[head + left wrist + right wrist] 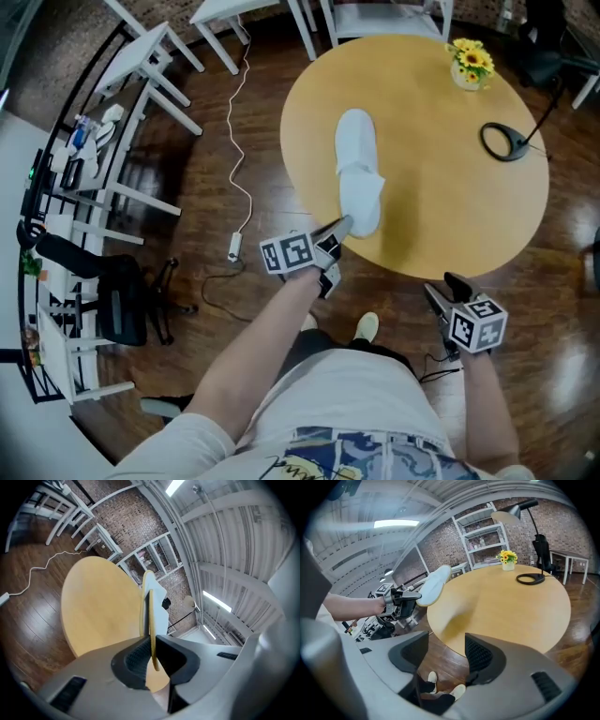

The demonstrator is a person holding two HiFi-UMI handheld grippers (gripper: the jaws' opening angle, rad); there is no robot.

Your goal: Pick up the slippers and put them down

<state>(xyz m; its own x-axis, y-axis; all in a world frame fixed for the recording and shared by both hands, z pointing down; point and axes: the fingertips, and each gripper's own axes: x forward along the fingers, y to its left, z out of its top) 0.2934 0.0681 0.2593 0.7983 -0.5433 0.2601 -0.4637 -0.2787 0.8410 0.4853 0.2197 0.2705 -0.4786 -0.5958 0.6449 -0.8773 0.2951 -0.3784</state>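
I have the white slipper (358, 173) clamped by its heel edge in my left gripper (339, 228), held up over the round counter (450, 206) ahead of it. My right gripper (441, 291) gapes empty beside the counter's near edge.

A round table of light yellow wood (441, 216) filled the upper right of the head view, standing on a dark brown plank floor (216, 187). Near its far edge, at the upper right, sat a small pot of yellow flowers (471, 62). Just below that lay a black ring-shaped object (487, 142). Left of the table, a thin white cable (250, 199) snaked across the floor.
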